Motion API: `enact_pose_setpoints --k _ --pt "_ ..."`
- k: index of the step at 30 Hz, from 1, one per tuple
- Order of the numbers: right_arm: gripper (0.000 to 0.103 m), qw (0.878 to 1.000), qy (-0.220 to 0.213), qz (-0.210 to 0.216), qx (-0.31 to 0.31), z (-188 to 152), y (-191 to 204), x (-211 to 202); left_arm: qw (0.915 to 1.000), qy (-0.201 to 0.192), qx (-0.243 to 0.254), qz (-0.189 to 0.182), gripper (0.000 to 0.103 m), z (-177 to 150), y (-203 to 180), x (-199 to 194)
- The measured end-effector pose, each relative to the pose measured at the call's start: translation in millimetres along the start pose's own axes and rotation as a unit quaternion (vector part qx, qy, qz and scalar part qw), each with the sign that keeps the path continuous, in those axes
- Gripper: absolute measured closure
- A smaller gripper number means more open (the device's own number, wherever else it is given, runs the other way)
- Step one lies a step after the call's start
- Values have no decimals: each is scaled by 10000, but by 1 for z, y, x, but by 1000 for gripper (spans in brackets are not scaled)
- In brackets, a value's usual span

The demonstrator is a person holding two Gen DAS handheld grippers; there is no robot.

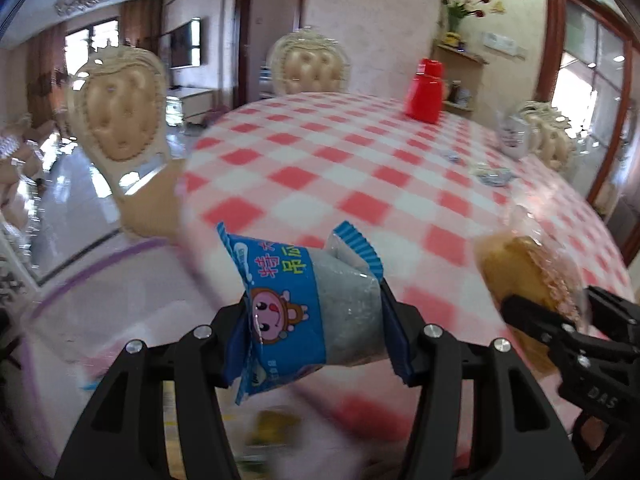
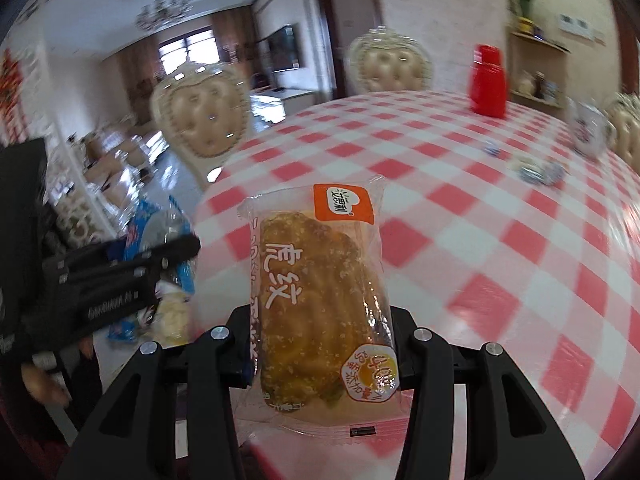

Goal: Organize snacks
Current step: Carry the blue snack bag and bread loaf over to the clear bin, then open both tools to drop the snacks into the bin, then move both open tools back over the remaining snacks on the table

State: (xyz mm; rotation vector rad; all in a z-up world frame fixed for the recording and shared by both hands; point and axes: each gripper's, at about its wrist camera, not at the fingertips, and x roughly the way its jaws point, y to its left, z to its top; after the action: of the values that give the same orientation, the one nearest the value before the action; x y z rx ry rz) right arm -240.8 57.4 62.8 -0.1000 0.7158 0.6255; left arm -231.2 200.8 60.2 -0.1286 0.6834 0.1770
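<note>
The left gripper (image 1: 316,316) is holding a blue plastic-wrapped snack packet with a cartoon face and a clear window showing a grey-white filling (image 1: 308,304); its jaws are closing on the packet from both sides and are carrying it in the air above the near edge of the round worktop covered in a red-and-white checked cloth (image 1: 360,168). The right gripper (image 2: 320,344) is gripping a clear plastic-wrapped golden-brown bun with an orange label (image 2: 320,296); the jaws are pressing on the lower sides of the wrapper, and the bun is standing upright over the worktop. In the left wrist view the right gripper is appearing at the right edge, near the left one but apart from it. A red plastic lidded jug (image 1: 424,92) is standing on the far side of the worktop. Small blue-and-white wrapped items (image 1: 490,174) are lying well apart from it, toward the right edge. Both views are showing motion blur.
</note>
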Motion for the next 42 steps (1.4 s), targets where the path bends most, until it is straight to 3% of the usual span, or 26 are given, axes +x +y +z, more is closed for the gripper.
enact_pose_setpoints --k 5,15,18,19,22,25,26,29,32,33,35,37,42 --pt "57 9986 224 272 -397 -2 43 19 9986 -9 -46 528 47 -1 48 -13" --pt "57 9840 716 768 -1436 -23 137 52 9938 148 -358 1046 46 -4 104 -12" --pt "56 9693 908 1446 -1767 -31 167 60 9901 140 -504 1303 45 -3 123 -15" --pt "55 9653 928 1609 -1834 -34 174 61 9886 151 -564 1390 43 -2 126 -15" --pt "43 9609 726 1768 -2004 -36 185 54 9725 27 -939 2133 17 2 150 -24" --pt "39 9717 364 1543 -1752 -22 161 42 9575 -363 -1170 2611 3 4 157 -42" --pt "39 9748 316 1520 -1600 -18 150 39 9552 -473 -1207 2662 2 6 155 -46" --pt "39 9890 134 1088 -993 -1 98 31 9637 -504 -1193 2335 2 14 138 -44" --pt "39 9981 -61 506 -341 17 31 22 9829 -300 -1040 1489 2 30 95 -29" --pt "39 9994 -124 337 2 23 -1 18 9905 -210 -868 1042 2 39 70 -19" --pt "39 9985 -228 -128 489 28 -53 10 9971 -13 -611 464 2 54 33 1" --pt "39 9946 -306 -568 814 28 -100 3 9991 226 -351 -52 2 73 -16 30" --pt "38 9719 -370 -1197 1992 25 -227 -6 9964 519 -22 -671 2 107 -126 110"
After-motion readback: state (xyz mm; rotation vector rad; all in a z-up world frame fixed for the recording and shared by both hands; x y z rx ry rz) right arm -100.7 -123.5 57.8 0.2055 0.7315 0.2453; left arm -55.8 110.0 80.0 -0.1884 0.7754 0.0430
